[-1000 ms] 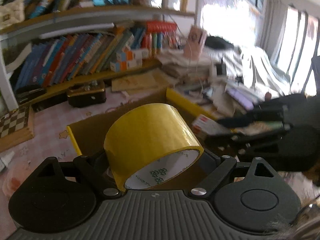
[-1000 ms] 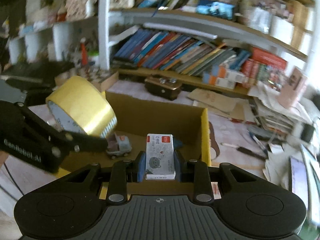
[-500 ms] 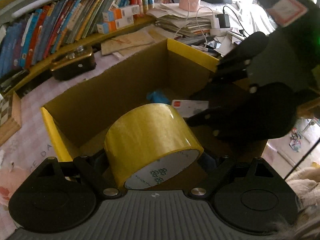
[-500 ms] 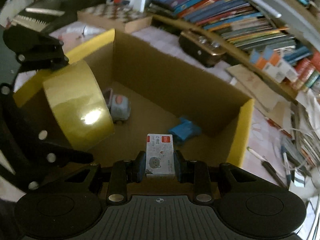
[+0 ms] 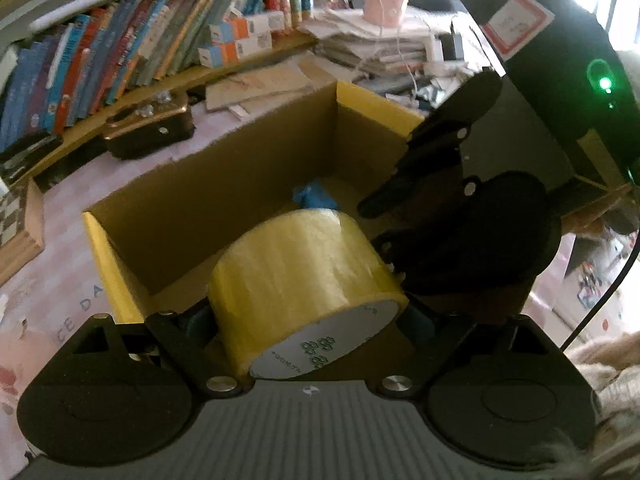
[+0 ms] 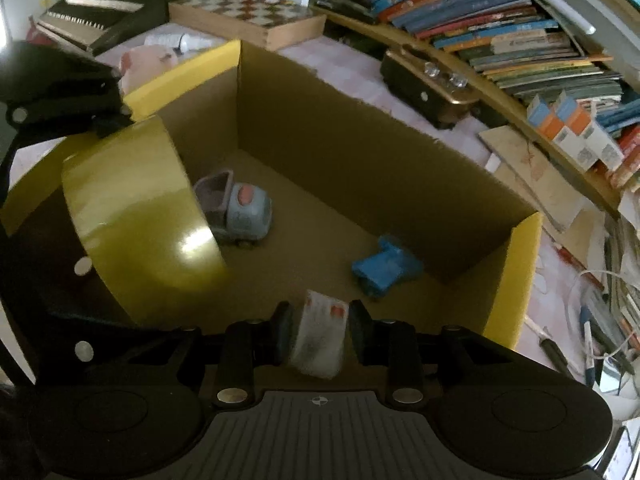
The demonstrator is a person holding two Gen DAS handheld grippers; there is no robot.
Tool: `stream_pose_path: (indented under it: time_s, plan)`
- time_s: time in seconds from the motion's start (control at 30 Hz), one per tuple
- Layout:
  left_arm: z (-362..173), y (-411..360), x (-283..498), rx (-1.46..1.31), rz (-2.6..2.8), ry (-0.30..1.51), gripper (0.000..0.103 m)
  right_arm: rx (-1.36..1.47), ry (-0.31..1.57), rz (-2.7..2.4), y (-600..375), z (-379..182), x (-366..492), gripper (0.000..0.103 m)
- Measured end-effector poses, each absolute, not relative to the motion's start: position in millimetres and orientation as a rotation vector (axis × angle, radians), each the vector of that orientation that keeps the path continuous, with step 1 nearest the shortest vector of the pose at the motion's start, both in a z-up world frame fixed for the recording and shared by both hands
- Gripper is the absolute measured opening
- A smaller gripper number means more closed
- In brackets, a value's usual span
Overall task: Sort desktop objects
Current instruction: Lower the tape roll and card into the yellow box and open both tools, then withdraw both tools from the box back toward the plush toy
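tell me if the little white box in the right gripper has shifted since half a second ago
Yes. The white box has tipped and blurred, dropping toward the cardboard box floor as the right gripper opens.

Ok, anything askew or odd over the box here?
One thing: the white pack sits tilted and motion-blurred between the right claw's fingers, which seem spread slightly off its sides, so it may be slipping out. The tape sits firmly in the left claw. The toy truck stands upright in the box.
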State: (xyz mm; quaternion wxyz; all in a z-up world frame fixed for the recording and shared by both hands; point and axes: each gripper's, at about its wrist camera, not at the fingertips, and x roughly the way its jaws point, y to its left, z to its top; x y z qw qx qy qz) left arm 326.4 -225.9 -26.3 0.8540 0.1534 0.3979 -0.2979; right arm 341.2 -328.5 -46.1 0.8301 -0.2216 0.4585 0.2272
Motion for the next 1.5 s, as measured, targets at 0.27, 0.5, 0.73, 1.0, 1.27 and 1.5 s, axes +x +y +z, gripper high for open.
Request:
stream_pose_path:
  time_s: [0.27,0.5,0.73,1.0,1.27,1.5]
  plan:
    - [23.4,-197.7,291.4,0.18,-0.561,0.623,0.098,-0.301,0.826,0.41,-350.8,-4.3,321.9,0.046]
    - [50.1,-167.5,242.9,0.061,-0.416,0.411,0.103,-0.16,0.593,0.221,-370.3,33.7,270.1,0.06]
    - [44.2,-141.7,205.5,-0.011,-0.362,0.393,0.103,-0.077,0.491,0.037,-373.7,38.6,211.9,0.061]
    - [30.9,-115.3,171.3,-0.027,-0.362,0.39,0.103,-0.017,0.508,-0.078,-354.2,25.1,154.6,0.062]
    - [16.5,-76.8,130.4,-0.024,-0.294,0.4,0.103,0.03,0.523,-0.17,-311.2,4.4,108.3,0.064]
    - [-1.9,-41.1,101.4,-0.008,-0.25,0.461,0.103,0.08,0.583,-0.185,-270.8,-14.3,73.3,0.064]
